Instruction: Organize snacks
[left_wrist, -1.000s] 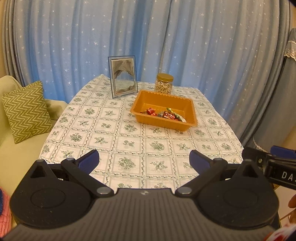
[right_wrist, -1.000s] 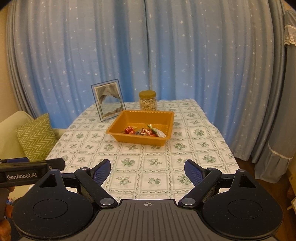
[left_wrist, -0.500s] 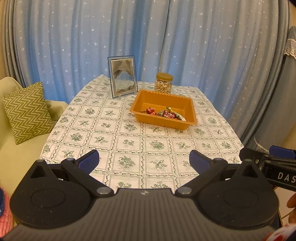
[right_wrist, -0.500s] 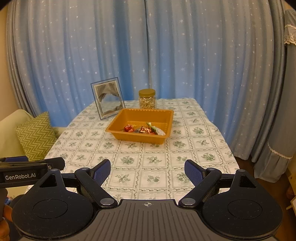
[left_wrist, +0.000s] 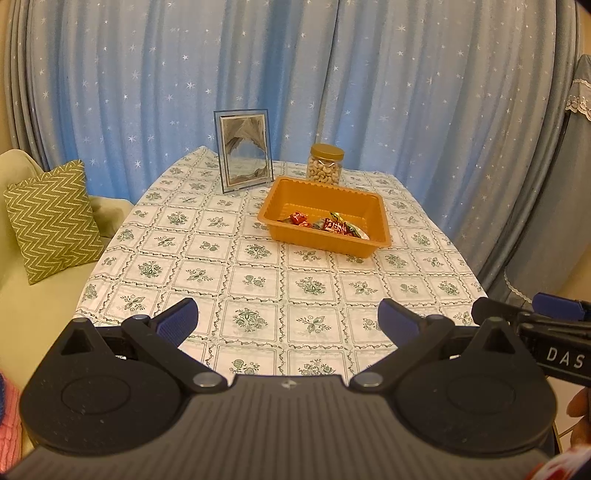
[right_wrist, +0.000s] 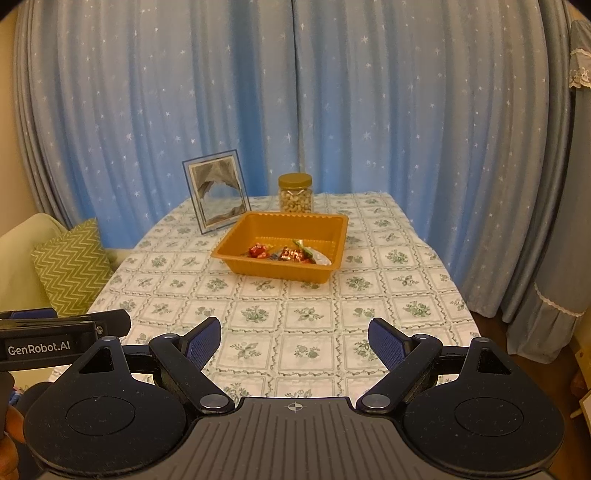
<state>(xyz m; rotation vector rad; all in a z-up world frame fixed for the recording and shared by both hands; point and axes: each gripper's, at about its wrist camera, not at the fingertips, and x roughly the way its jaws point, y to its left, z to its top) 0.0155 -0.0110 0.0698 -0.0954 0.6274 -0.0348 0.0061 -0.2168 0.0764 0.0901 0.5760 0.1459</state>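
Both the left gripper (left_wrist: 287, 316) and right gripper (right_wrist: 294, 339), jaws spread and empty, have barely shifted, the snacks (right_wrist: 288, 253) lying in the orange tray (right_wrist: 334, 236) at twelve o'clock, suggesting finished or unstarted.

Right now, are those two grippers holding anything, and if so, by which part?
Nothing is held. The left gripper and right gripper are both open and empty, short of the orange tray holding the wrapped snacks.

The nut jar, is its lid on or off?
On. The jar stands upright behind the tray, its gold lid sitting on top, nuts showing through the clear sides.
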